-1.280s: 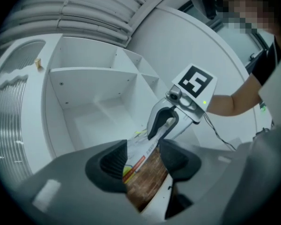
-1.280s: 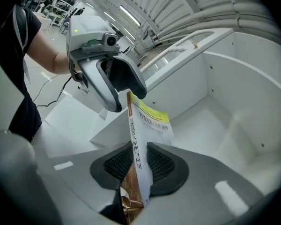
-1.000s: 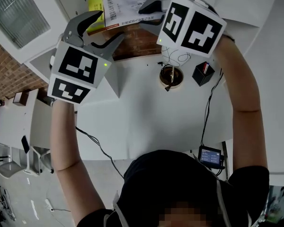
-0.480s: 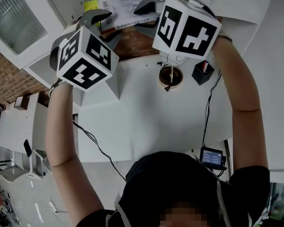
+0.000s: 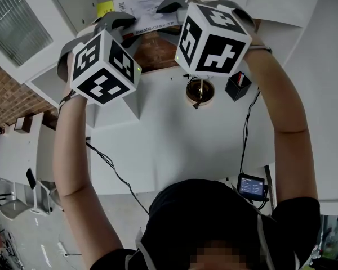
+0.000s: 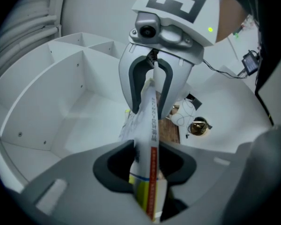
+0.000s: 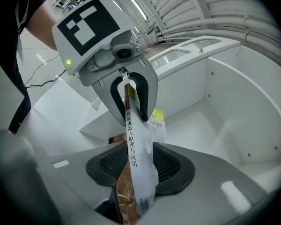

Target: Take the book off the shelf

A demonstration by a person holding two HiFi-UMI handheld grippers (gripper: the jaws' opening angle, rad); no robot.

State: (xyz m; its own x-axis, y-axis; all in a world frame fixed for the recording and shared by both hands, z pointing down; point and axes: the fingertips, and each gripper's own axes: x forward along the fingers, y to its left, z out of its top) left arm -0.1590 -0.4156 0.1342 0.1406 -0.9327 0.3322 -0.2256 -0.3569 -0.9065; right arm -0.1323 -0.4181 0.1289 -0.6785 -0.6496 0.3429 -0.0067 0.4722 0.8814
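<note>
Head view from above: a person holds a thin white book (image 5: 146,7) up between two grippers in front of a white shelf (image 5: 73,4). A second ago the left gripper (image 5: 127,31) stood wide open beside the book's yellow-cornered end. Now it has rolled over, and its jaws have just been closing and grip that end. The right gripper (image 5: 169,16) has kept its place at the other end. Its jaws have just been opening and stand a little wider than the book, which passes between them. The book lies level, spine toward the person, and its far edge is cut off by the top of the picture. Shelf walls stand close beside and beyond it. Below it the worktop (image 5: 174,139) is well apart, leaving open space on the person's side.
</note>
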